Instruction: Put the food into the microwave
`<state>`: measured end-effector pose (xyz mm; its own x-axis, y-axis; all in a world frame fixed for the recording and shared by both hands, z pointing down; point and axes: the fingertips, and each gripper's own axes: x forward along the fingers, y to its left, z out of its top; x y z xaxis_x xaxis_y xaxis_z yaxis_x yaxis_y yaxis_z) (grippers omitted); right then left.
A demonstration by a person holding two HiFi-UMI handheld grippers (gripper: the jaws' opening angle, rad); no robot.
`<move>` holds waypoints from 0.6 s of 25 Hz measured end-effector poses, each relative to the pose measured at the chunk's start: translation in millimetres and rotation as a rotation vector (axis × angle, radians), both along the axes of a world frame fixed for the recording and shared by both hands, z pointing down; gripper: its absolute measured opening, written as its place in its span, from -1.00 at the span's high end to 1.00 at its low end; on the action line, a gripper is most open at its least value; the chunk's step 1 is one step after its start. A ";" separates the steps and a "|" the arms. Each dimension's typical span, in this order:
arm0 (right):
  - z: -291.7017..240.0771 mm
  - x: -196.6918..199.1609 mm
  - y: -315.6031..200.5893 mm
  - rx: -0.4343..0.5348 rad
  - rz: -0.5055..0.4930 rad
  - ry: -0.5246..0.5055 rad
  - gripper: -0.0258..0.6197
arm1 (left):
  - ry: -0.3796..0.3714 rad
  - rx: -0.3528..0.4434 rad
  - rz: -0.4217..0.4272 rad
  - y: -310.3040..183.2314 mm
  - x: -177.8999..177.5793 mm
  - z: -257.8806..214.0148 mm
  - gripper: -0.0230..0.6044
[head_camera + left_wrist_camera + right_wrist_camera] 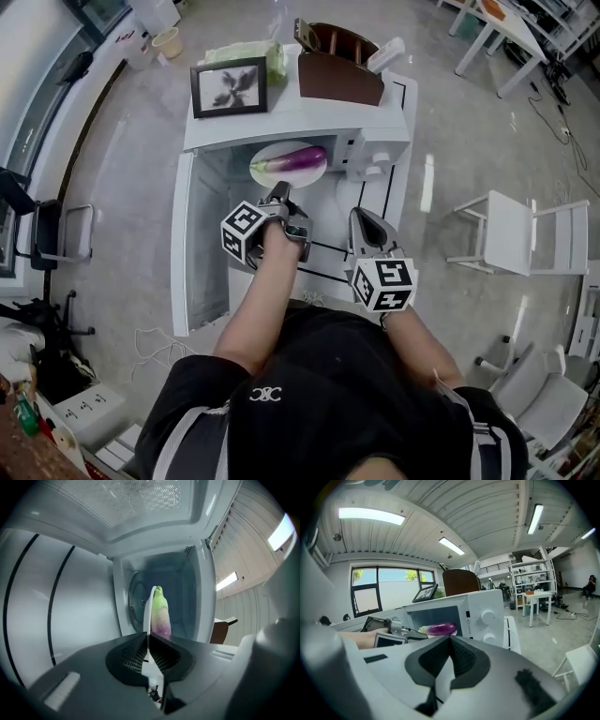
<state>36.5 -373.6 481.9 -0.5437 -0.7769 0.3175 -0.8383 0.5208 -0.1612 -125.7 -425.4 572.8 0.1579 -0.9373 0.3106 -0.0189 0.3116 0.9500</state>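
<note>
A: Start at the left. Where is the door?

B: The microwave door (202, 253) stands swung wide to the left, so the mouth of the microwave (281, 122) faces the person with nothing in the way.

A: Left gripper?

B: The left gripper (279, 195) is pinched on the near rim of the white plate (262, 167). In the left gripper view the jaws are pressed onto that thin rim (148, 616), with the eggplant (160, 611) just past it and the dark cavity behind.

A: Where is the food?

B: The eggplant (302, 160) lies on the plate right at the mouth. From above it looks partly under the top edge, and I cannot tell how far in. Its long axis runs left to right across the opening, green end left and purple end right. Straight beyond the tool is the plate, then the cavity.

A: So the coming move?

B: My judgement is a straight push away from the person and a set-down on the cavity floor. The plate goes in broadside, so clearance at both side walls is the thing to watch.

A: Right side?

B: The right gripper (359, 216) hangs nearer the person, in front of the control panel and apart from the plate. Its jaws are pressed together on nothing. The left hand is clearly nearer the food. The right is probably best placed for the door afterwards.
</note>
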 end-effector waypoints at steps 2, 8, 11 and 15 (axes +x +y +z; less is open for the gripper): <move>2.9 -7.1 -3.5 -0.006 -0.018 0.013 0.90 | -0.013 0.003 0.003 -11.7 -4.8 2.4 0.86; 7.2 -15.9 -18.8 -0.016 -0.032 0.043 0.90 | 0.020 -0.010 -0.001 -43.7 -15.8 10.2 0.86; 9.1 -14.1 -28.1 -0.021 -0.022 0.053 0.90 | 0.029 -0.014 -0.021 -58.1 -25.8 13.9 0.86; 11.9 -11.2 -33.8 -0.029 -0.014 0.071 0.90 | 0.024 -0.001 -0.033 -75.7 -35.4 17.9 0.86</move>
